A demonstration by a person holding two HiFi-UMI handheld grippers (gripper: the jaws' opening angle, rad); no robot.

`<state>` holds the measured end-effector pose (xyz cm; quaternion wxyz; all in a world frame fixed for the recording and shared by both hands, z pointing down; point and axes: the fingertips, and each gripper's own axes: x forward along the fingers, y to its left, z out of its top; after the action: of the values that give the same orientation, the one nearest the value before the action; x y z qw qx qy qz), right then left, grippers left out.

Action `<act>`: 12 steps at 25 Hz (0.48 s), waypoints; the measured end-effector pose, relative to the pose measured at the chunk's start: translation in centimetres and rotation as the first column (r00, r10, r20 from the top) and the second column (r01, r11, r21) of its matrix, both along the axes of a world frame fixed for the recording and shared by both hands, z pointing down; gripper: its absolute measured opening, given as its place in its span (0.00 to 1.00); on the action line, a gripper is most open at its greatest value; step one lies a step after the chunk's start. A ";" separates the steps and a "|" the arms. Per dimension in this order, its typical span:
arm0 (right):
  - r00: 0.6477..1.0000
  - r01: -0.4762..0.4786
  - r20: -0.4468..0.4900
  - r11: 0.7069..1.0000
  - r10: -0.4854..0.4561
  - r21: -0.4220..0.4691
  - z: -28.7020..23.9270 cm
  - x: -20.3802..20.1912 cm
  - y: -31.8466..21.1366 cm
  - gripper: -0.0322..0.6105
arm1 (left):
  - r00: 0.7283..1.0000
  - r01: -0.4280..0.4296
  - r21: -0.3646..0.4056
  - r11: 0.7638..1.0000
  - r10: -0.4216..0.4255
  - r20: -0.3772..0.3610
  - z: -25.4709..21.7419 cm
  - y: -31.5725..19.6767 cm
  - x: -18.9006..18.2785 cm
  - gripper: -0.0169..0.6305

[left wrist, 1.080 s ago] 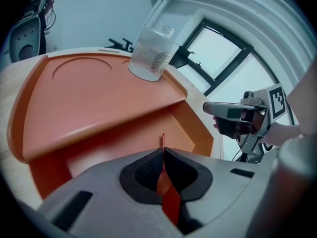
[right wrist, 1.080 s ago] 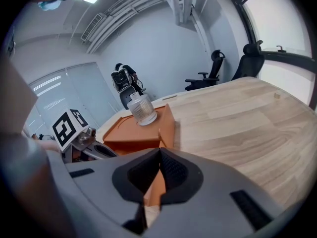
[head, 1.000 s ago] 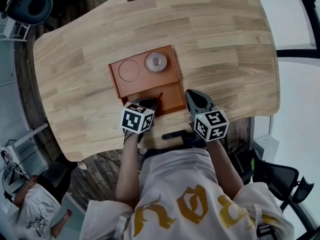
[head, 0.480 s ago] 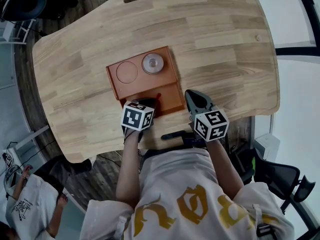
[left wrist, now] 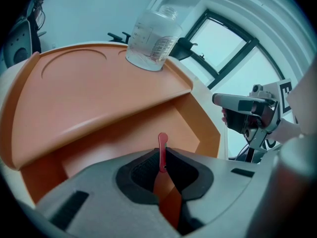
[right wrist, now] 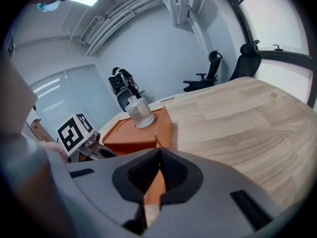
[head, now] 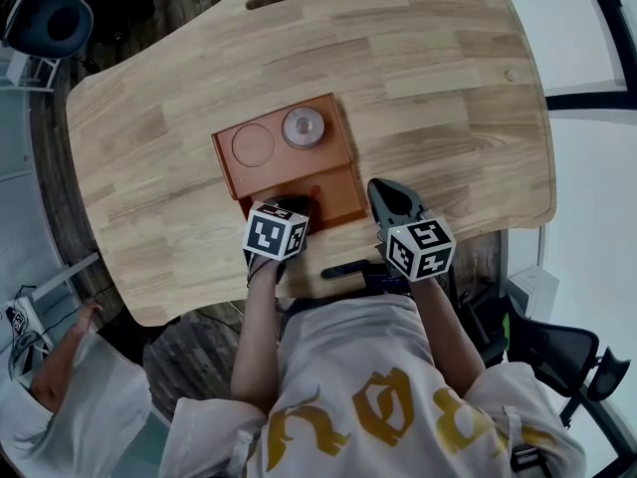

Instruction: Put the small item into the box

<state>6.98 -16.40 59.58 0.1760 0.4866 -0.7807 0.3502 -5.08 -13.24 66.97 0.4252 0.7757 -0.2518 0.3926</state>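
An orange box (head: 333, 182) lies on the wooden table (head: 428, 88), with a raised shelf at the back and a lower compartment (left wrist: 124, 138) in front. My left gripper (head: 297, 207) hangs over that compartment, shut on a small thin red item (left wrist: 162, 150) that stands upright between the pads. The left gripper (left wrist: 162, 161) points steeply down into the box. My right gripper (head: 386, 195) sits just right of the box's near right corner, shut with nothing in it. In its own view the right gripper (right wrist: 159, 157) faces the box wall (right wrist: 165, 128).
A clear jar (head: 304, 125) stands on the box's shelf beside a round recess (head: 253, 144). The table's near edge runs right under both grippers. Office chairs (right wrist: 247, 58) stand beyond the far side. A person (head: 60, 386) is at the lower left on the floor.
Both grippers stay where they were, the red item still held. Only the person at the lower left has shifted.
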 end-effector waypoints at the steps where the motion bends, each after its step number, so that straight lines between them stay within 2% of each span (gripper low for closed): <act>1: 1.000 -0.002 0.000 1.000 0.002 0.002 -0.2 0.0 0.0 0.07 | 1.000 -0.004 0.001 1.000 0.004 0.000 0.0 0.1 0.0 0.06; 4: 1.000 -0.005 -0.003 1.000 0.005 0.012 -0.7 0.2 0.1 0.07 | 1.000 -0.013 0.000 1.000 0.013 -0.008 -0.3 0.3 0.3 0.09; 6: 1.000 -0.009 -0.005 1.000 0.009 0.021 -1.1 0.4 0.1 0.07 | 1.000 -0.016 0.001 1.000 0.016 -0.020 -0.7 0.3 0.7 0.19; 7: 1.000 -0.012 -0.006 1.000 0.012 0.027 -1.4 0.5 0.0 0.07 | 1.000 -0.016 0.013 1.000 0.017 -0.020 -1.0 0.2 0.8 0.20; 12: 1.000 -0.022 -0.005 0.998 0.023 0.065 -2.9 0.7 -0.1 0.07 | 1.000 0.005 0.141 0.990 -0.006 0.004 -3.1 -1.2 0.5 0.20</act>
<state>7.69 -16.48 56.73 0.1584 0.5019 -0.7856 0.3254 -4.60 -14.43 63.90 0.3699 0.8022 -0.2818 0.3743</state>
